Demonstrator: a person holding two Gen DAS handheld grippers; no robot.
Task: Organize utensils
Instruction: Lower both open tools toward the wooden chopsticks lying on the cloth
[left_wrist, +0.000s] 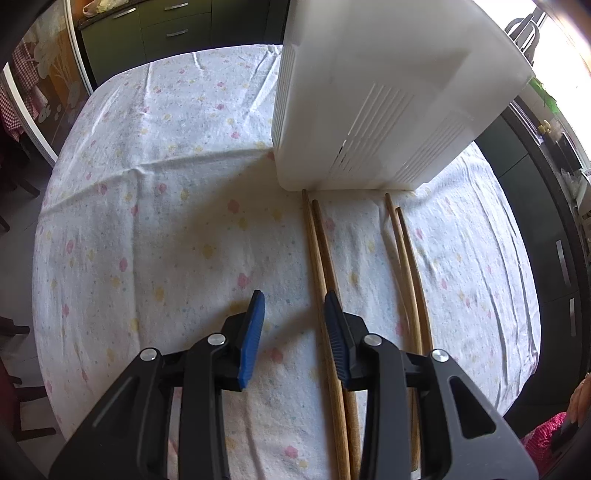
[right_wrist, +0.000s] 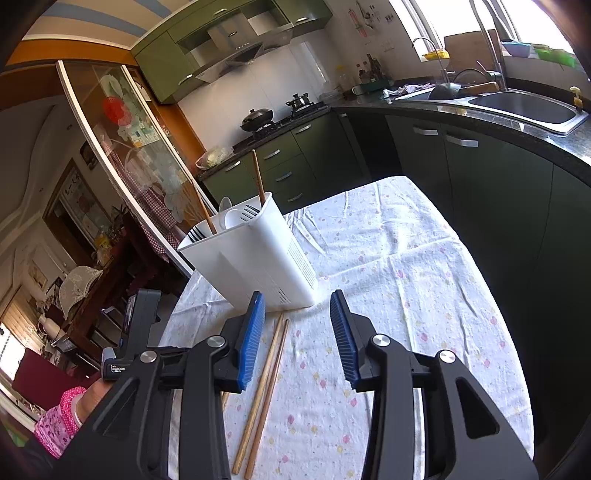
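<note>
Task part done: the white slotted plastic utensil holder (right_wrist: 255, 258) already stores forks, spoons and chopsticks, while four brown wooden chopsticks (left_wrist: 325, 266) remain on the floral tablecloth (left_wrist: 166, 229) just before it; left gripper (left_wrist: 294, 332) and right gripper (right_wrist: 298, 336) both released, grasping nothing.

Both grippers: black plastic linkage arms, silver round pivot screws, blue ribbed fingers (left_wrist: 252, 339). Left unit carries a white-lettered label. Person's pink floral-print sleeve (right_wrist: 59, 421), silver bangle (right_wrist: 75, 411) at wrist.
</note>
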